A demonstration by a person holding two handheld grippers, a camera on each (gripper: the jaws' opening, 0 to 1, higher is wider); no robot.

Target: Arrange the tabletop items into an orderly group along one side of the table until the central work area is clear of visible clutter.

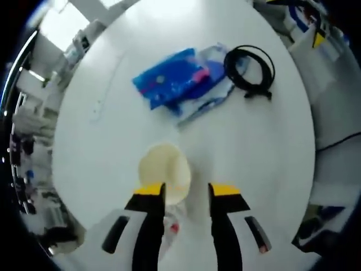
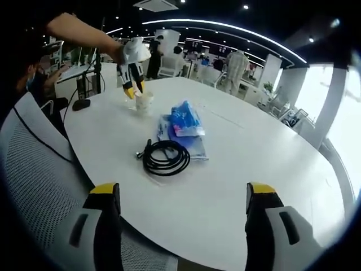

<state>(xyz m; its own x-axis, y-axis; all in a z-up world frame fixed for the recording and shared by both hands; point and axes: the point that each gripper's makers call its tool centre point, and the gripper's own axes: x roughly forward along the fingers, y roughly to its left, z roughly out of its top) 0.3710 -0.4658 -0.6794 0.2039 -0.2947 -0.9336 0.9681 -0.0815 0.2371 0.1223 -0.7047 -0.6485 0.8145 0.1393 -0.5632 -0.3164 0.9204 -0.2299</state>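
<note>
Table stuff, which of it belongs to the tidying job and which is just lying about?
Job: cup between the left tongs, blue packets, coiled cable, table.
Lying about: mesh chair, mouse.

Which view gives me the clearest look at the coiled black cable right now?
The right gripper view: the black cable lies near the table's middle, its whole coil and loose end distinct, beside the blue packets. The left gripper view shows the cable from above, also whole, but farther off and closer to the curved rim of the picture.
</note>
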